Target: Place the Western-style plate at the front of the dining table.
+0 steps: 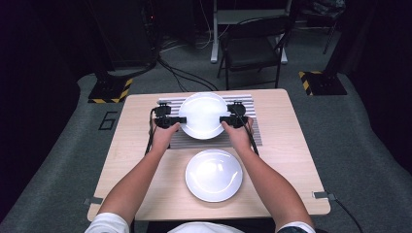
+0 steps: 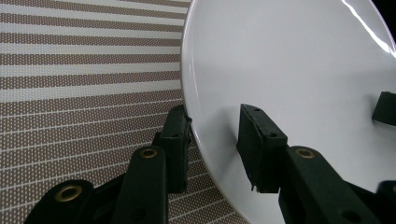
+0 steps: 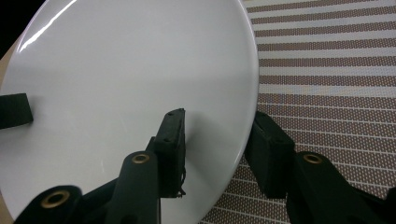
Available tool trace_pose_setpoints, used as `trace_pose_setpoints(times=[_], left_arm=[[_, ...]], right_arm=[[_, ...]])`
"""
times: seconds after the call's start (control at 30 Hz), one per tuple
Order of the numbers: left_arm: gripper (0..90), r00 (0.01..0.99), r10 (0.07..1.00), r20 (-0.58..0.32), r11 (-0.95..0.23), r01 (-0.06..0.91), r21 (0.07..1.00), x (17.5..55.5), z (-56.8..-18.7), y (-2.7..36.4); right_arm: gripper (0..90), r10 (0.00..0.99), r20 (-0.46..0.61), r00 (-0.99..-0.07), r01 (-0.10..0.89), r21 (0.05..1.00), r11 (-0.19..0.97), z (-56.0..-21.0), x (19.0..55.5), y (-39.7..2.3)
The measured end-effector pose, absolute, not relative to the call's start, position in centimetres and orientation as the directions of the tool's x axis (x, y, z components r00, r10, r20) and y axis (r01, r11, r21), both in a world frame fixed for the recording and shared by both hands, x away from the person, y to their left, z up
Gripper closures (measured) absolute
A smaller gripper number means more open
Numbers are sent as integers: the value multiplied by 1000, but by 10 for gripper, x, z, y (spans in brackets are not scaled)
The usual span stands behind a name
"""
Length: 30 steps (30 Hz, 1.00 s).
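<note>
Two grippers straddling the far plate's rim

Left gripper (image 1: pixel 170 120) and right gripper (image 1: pixel 232 120) bracket the upper-centre plate (image 1: pixel 203 115) on the striped mat (image 1: pixel 170 141), jaws apart (contact unclear); glossy, stiff, breakable — hold opposite edges.

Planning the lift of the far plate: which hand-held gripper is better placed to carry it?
Neither alone: the left hand-held gripper and right hand-held gripper each straddle opposite rims of the far plate over the striped mat, suiting a two-handed lift.

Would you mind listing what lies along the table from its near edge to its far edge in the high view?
Near white plate → bare wood of the table → far white plate on the striped mat, held between the left tool and right tool.
</note>
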<state>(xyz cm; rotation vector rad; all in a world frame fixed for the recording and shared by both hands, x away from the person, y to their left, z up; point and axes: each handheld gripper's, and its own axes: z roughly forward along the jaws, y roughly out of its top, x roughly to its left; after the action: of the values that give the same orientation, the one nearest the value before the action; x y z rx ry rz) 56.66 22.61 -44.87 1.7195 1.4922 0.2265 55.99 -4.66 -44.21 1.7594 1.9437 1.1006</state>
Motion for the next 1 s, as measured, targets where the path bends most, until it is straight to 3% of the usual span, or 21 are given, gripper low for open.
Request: trace_pose_setpoints(times=[1.0], left_arm=[[646,279,896,-345,20,751,660,579,-464,217]], right_arm=[[578,950,253,-184,731,681,-40,-462,572,-52]])
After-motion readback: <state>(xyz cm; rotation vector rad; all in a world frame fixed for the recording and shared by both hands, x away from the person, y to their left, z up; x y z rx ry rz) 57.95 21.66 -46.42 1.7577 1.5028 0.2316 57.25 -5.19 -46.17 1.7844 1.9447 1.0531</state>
